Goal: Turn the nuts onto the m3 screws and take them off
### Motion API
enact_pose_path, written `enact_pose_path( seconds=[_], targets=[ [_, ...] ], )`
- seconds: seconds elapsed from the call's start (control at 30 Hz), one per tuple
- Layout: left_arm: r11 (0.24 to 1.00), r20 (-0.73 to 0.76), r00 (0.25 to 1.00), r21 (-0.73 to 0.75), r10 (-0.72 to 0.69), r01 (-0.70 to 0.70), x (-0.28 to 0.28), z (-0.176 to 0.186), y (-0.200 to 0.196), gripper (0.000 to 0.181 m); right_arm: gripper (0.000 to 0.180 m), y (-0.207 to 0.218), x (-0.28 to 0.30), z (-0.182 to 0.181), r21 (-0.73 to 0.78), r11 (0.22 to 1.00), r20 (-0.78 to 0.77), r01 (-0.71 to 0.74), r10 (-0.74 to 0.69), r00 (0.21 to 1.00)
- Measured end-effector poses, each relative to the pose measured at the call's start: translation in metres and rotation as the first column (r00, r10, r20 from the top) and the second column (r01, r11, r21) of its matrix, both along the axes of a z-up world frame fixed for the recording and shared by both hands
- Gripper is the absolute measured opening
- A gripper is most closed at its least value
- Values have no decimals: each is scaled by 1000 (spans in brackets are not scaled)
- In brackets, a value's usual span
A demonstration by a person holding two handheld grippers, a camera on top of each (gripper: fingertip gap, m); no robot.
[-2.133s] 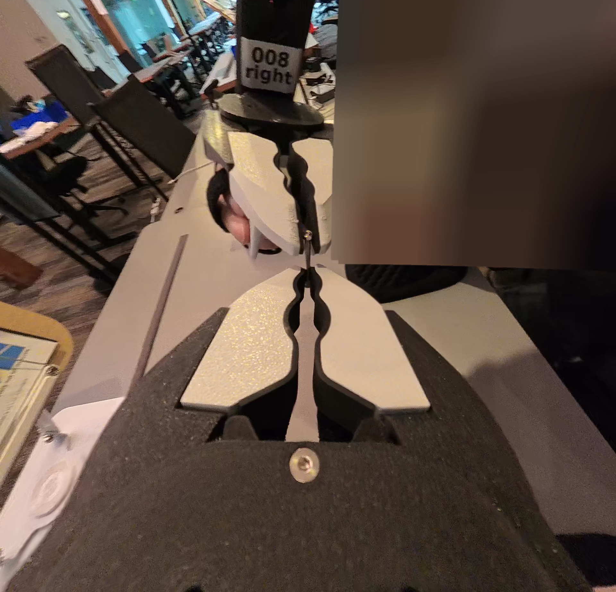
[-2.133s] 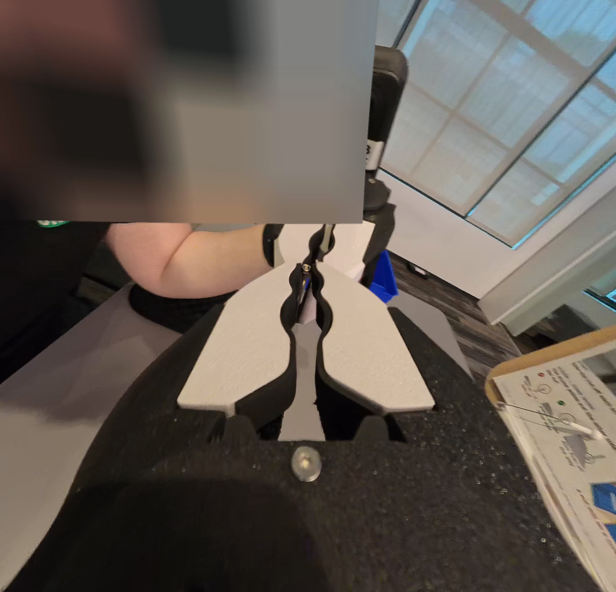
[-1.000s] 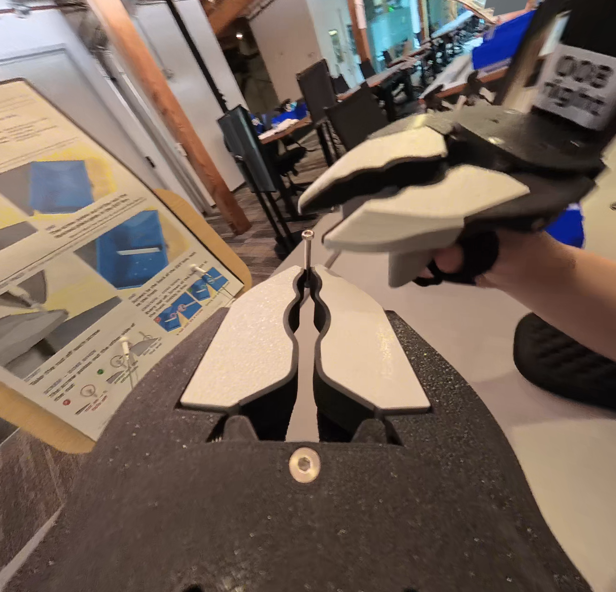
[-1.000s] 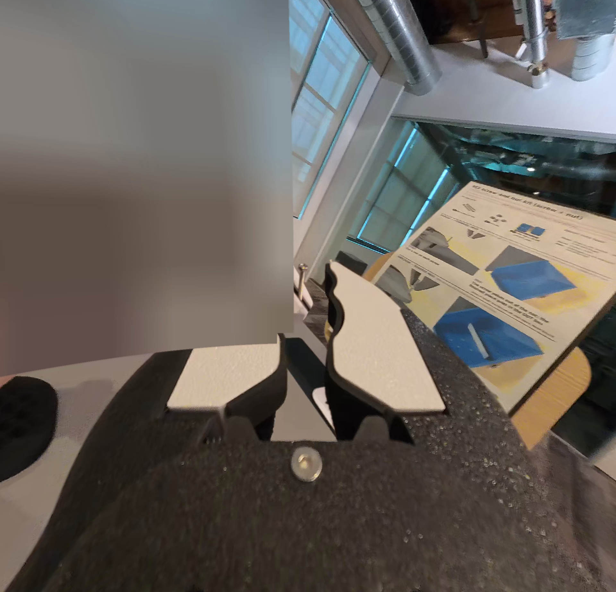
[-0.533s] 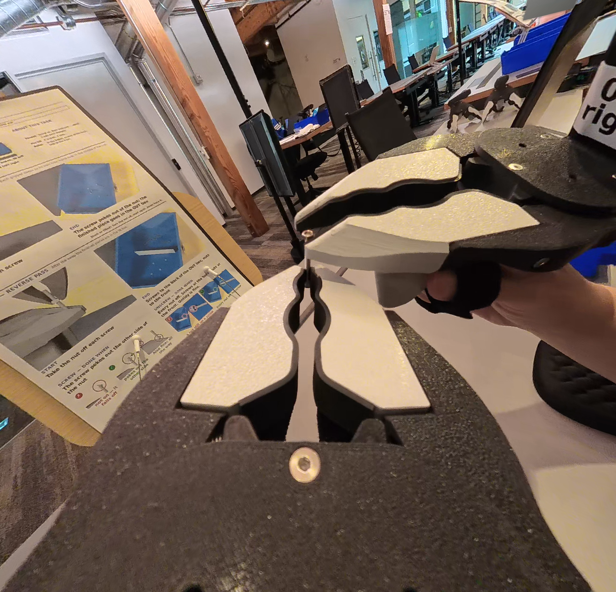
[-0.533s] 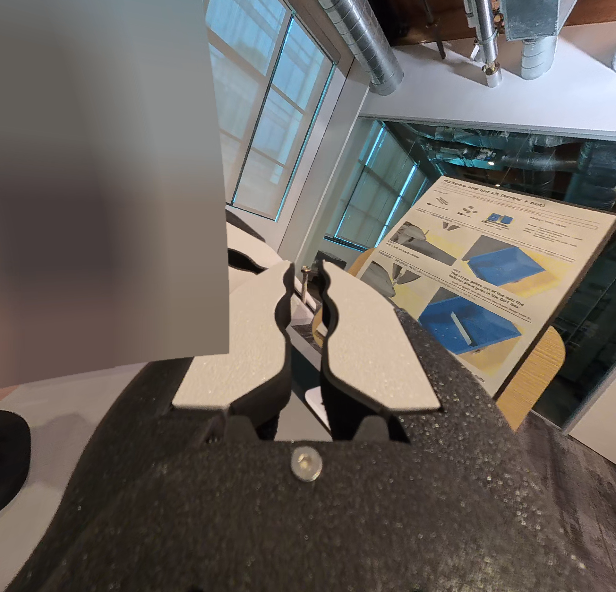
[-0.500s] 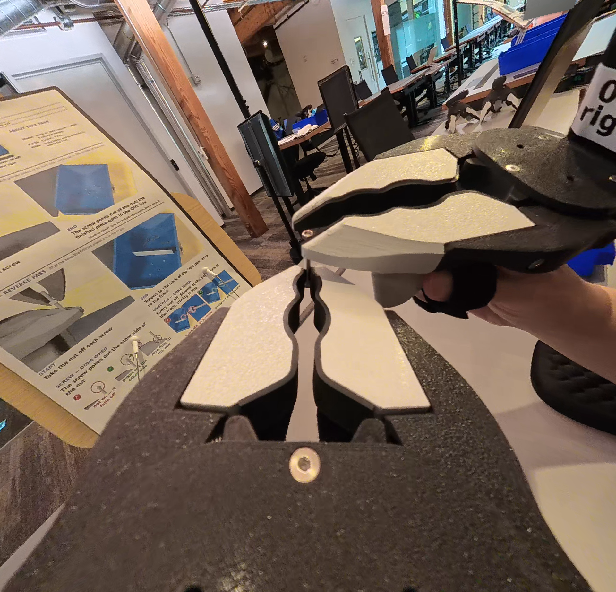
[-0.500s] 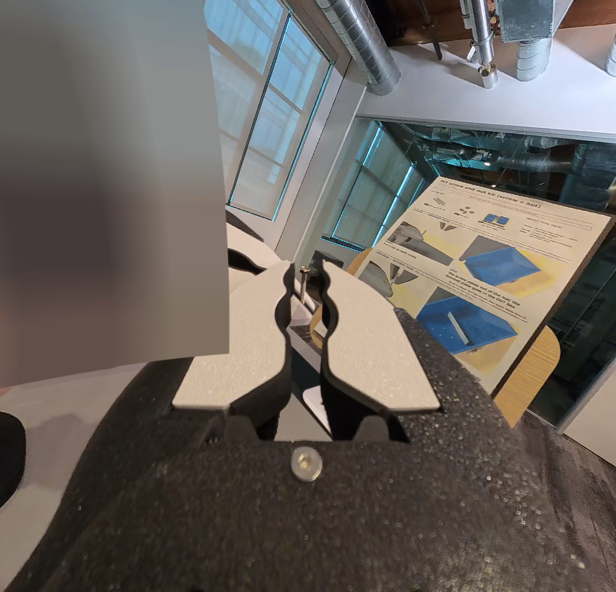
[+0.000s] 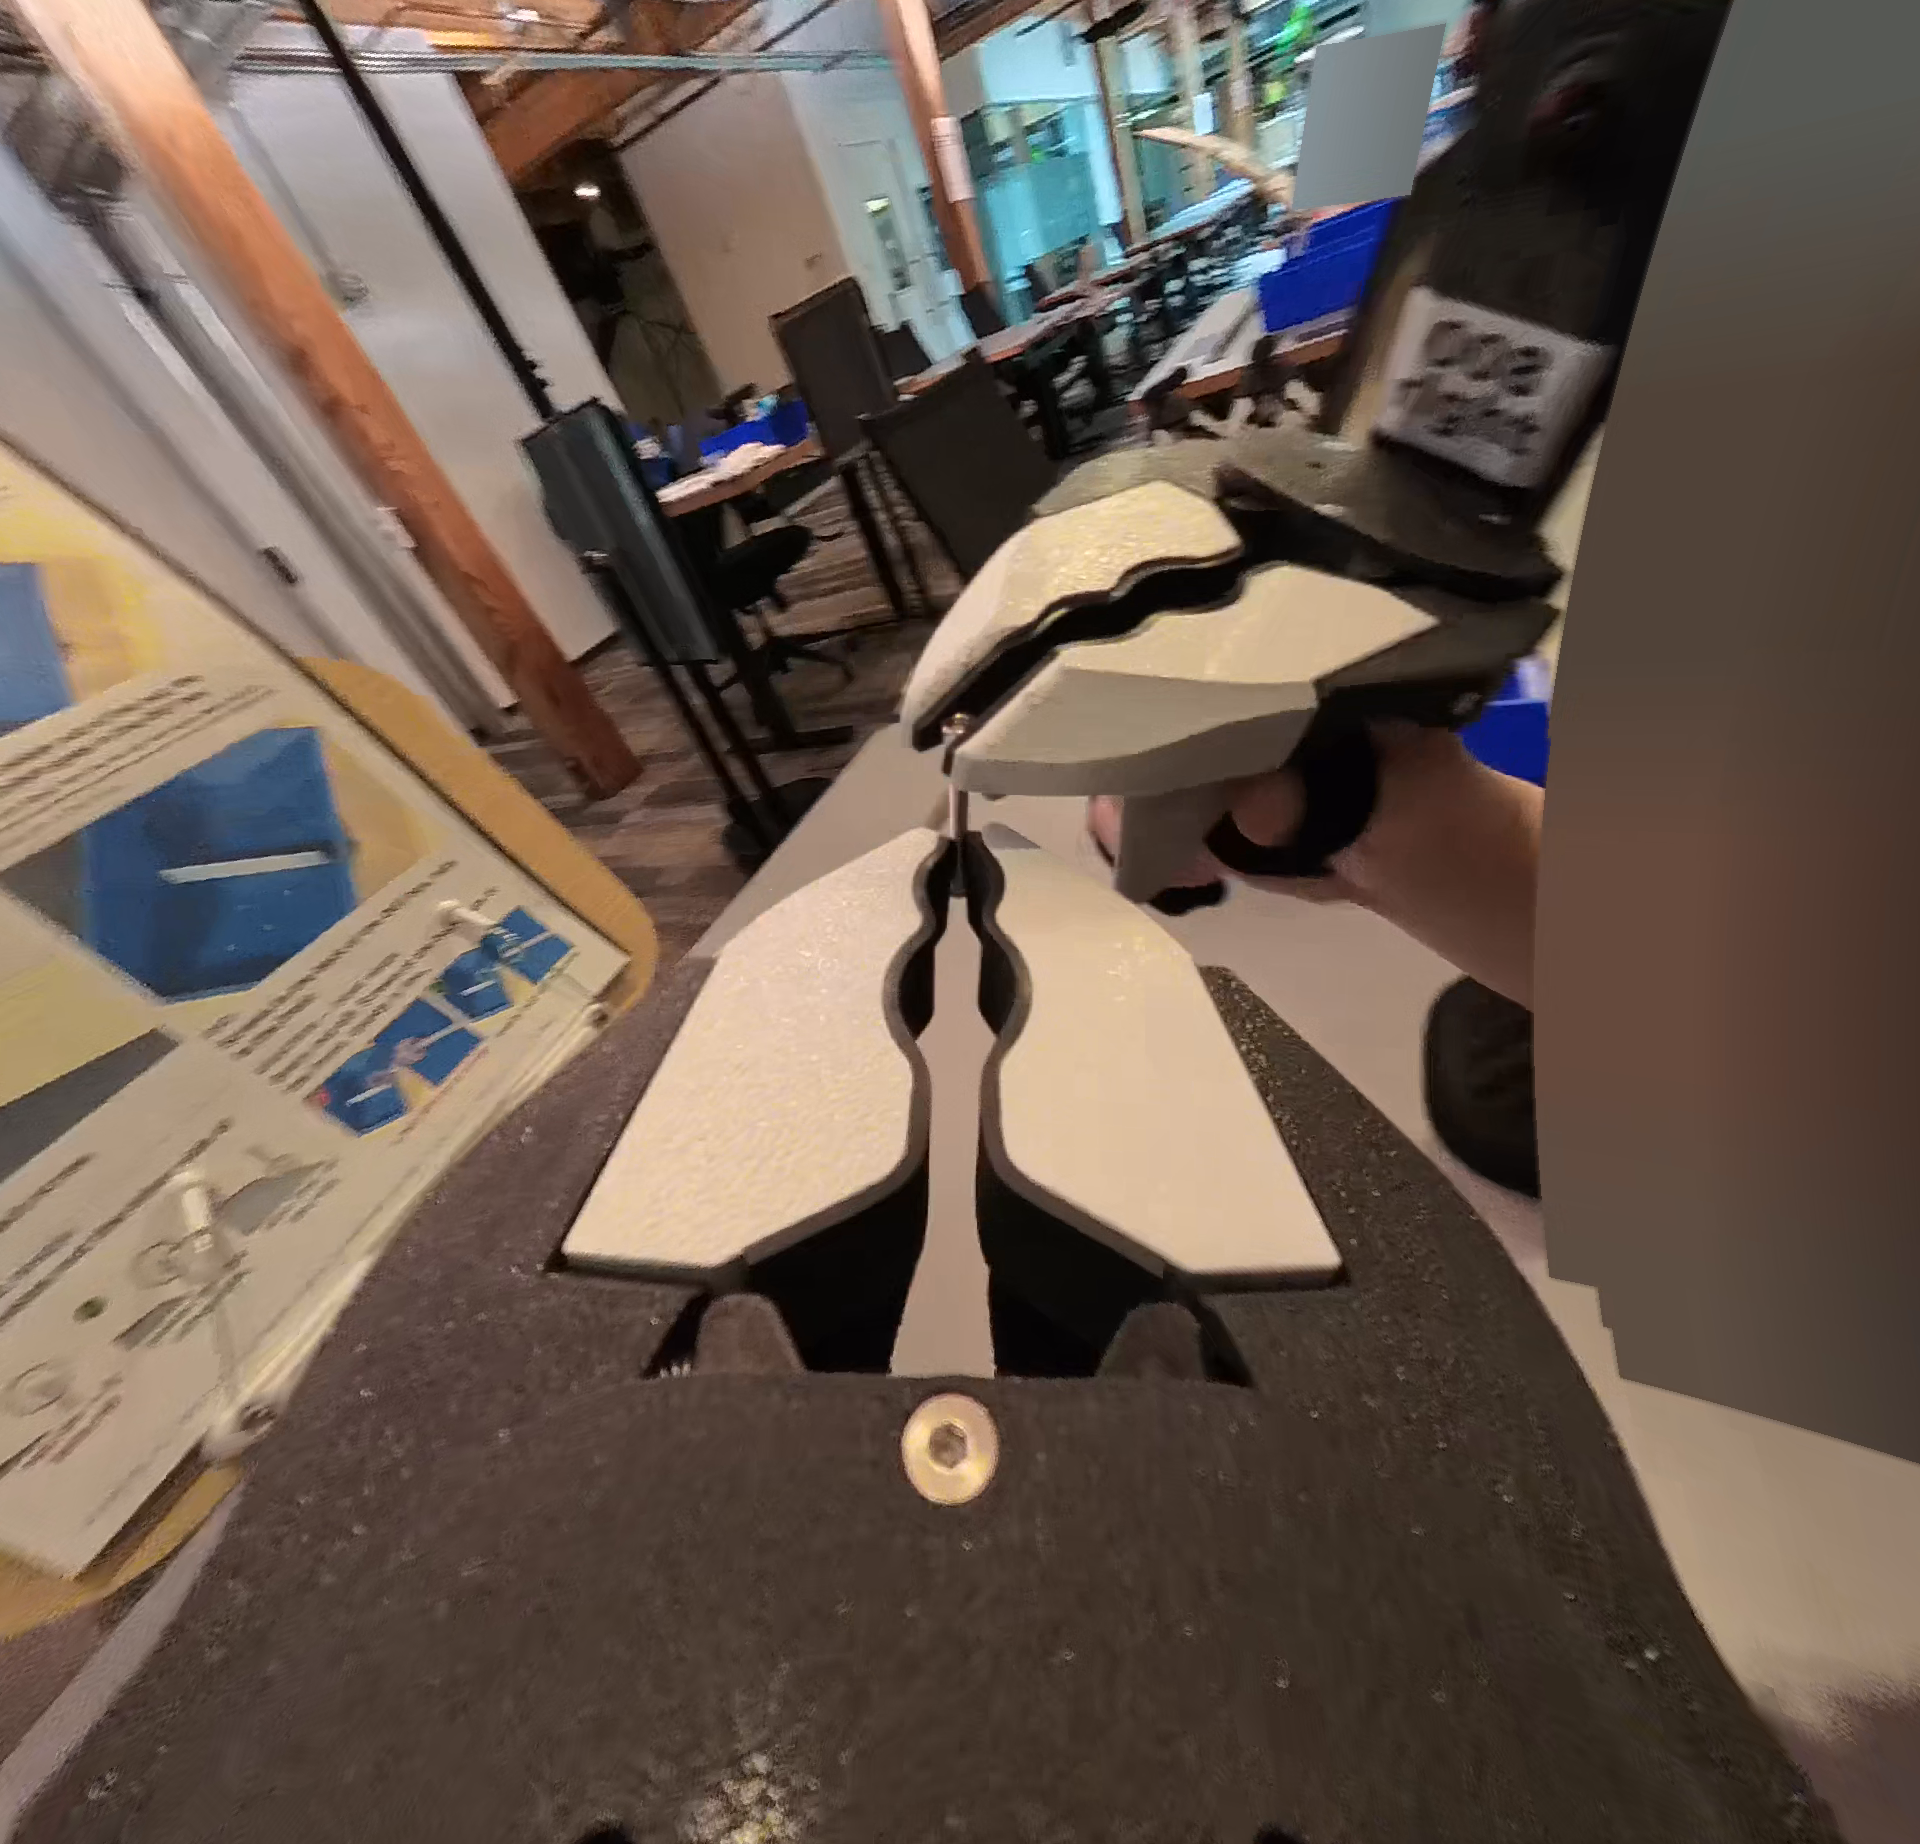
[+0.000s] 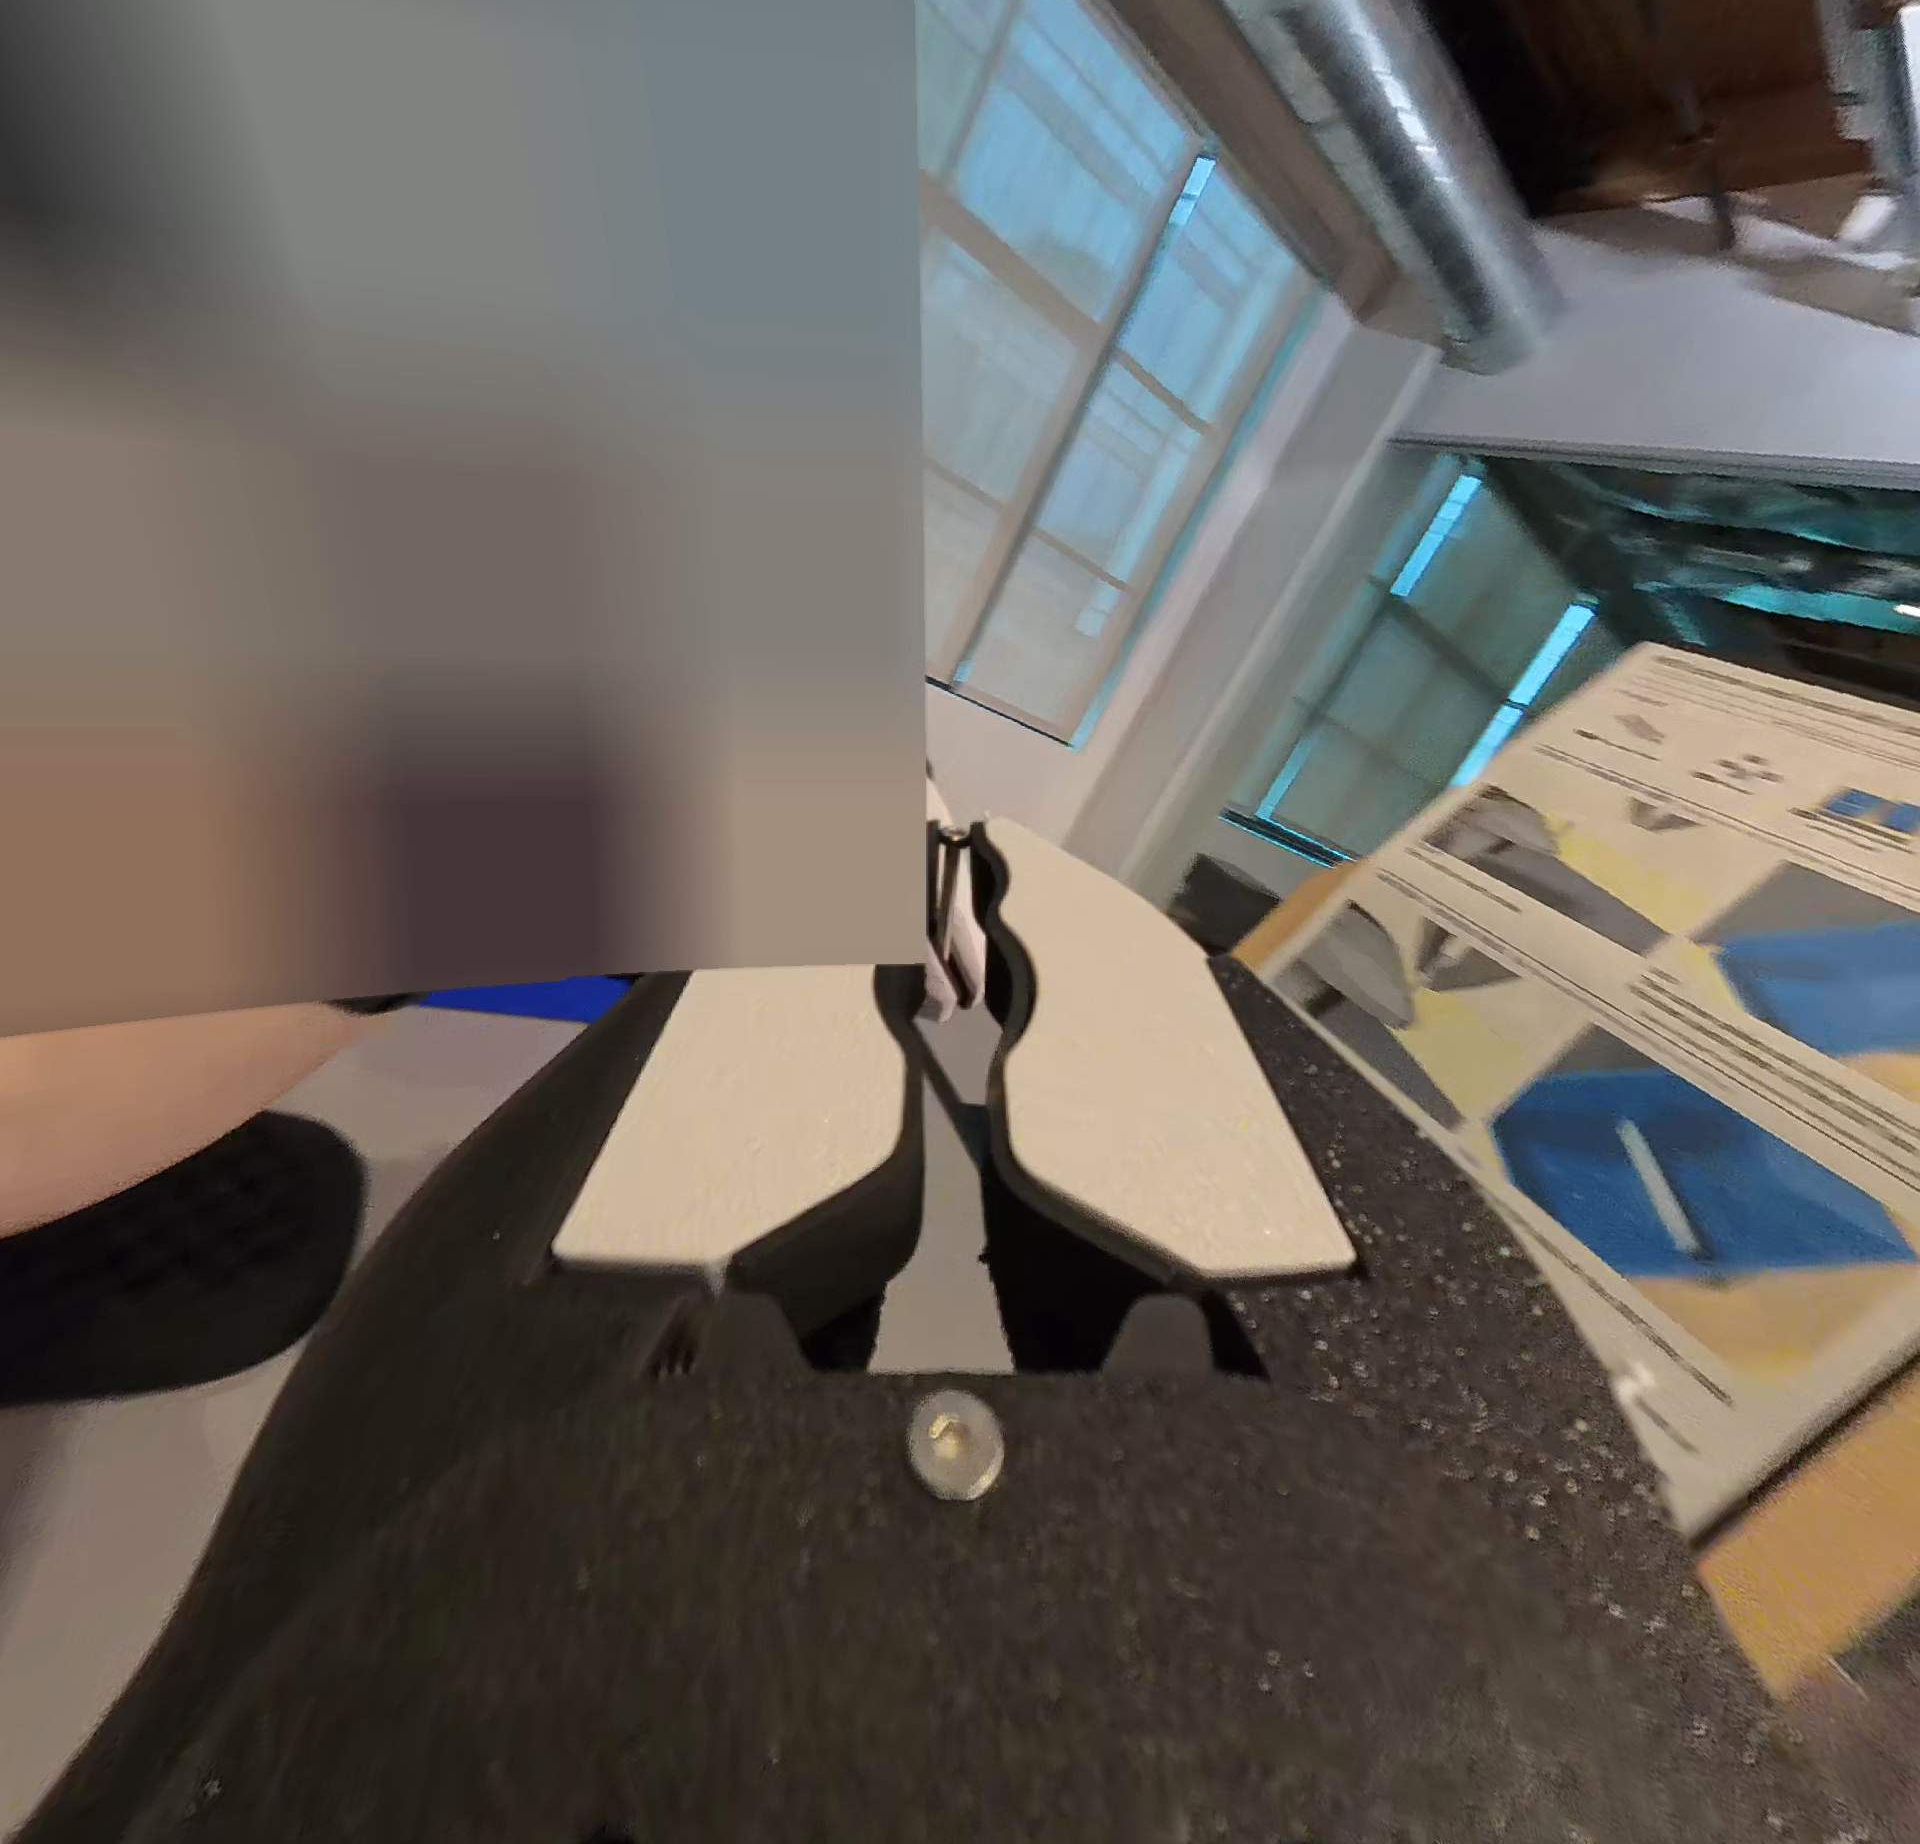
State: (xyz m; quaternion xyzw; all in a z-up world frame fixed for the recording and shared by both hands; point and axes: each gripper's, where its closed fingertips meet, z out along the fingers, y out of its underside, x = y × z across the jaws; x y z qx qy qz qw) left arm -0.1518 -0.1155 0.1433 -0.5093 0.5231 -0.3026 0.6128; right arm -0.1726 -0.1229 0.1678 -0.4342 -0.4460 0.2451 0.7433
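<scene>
My left gripper (image 9: 958, 852) is shut on the lower end of a thin silver M3 screw (image 9: 958, 797), which stands upright out of its tips. My right gripper (image 9: 949, 742) reaches in from the right, held by a hand, and its tips are closed on the screw's top end. In the right wrist view my right gripper (image 10: 956, 838) has the screw (image 10: 948, 885) at its tips. Its left finger is half hidden by a blur patch. The left gripper's pale finger (image 10: 961, 953) shows just behind. I cannot make out a nut.
A tilted instruction board (image 9: 260, 963) stands close on the left; it also shows at the right of the right wrist view (image 10: 1662, 1015). A grey table (image 9: 1714, 1482) lies below, with a black pad (image 10: 156, 1264) under the forearm. Desks and chairs stand far behind. Less than 4 cm separates the two grippers' tips.
A second ago my right gripper was open and off the screw. It has moved onto the screw's top and closed there. The left gripper keeps its hold. Both views have swung.
</scene>
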Motion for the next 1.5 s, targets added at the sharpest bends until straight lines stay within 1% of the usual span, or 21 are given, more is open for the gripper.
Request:
enact_pose_path(
  seconds=[0.03,0.17,0.27,0.37,0.43,0.57,0.63,0.7,0.9,1.03,1.13,1.2,1.27,1.4,1.5],
  targets=[
    [999,-16,999,-7,-37,37,-1,-2,-5,2,5,-4,0,-2,-4,999,19,-47,48,999],
    [975,-85,973,-65,-216,211,-2,-15,-28,2,5,-24,0,-14,-24,972,106,-233,234,966],
    [933,-109,929,-107,-354,343,-4,-22,-48,2,5,-43,1,-21,-43,927,144,-372,374,916],
    [877,-97,878,-168,-469,450,-3,-26,-65,2,5,-57,3,-25,-63,874,145,-482,486,862],
    [846,-71,854,-202,-515,494,-2,-26,-69,2,5,-60,3,-25,-73,850,122,-522,527,841],
    [810,-27,828,-228,-560,541,3,-24,-72,2,5,-62,4,-23,-74,823,81,-563,567,819],
    [815,-16,835,-230,-550,533,5,-23,-69,2,5,-58,4,-22,-81,832,68,-549,554,829],
    [837,-17,857,-226,-516,499,4,-22,-62,2,5,-51,4,-21,-80,860,72,-505,510,857],
    [940,-47,955,-198,-293,279,2,-18,-33,2,5,-22,3,-16,-84,960,87,-269,276,957],
    [974,-39,985,-159,-170,162,1,-11,-22,2,5,-12,2,-9,-50,987,59,-155,157,986],
    [984,-33,992,-137,-119,114,1,-8,-19,2,5,-7,2,-6,-7,996,56,-84,84,995],
    [984,-35,992,-134,-120,114,1,-8,-20,2,5,-8,1,-6,18,997,65,-69,68,996],
    [976,-30,985,-145,-171,165,1,-8,-26,2,5,-15,0,-6,44,994,69,-105,101,992],
    [924,-19,940,-193,-340,331,1,-10,-47,2,5,-36,0,-8,50,960,74,-275,271,960],
    [877,-26,899,-232,-438,421,-1,-14,-60,2,5,-47,-1,-12,30,925,88,-378,374,923]
  ],
)
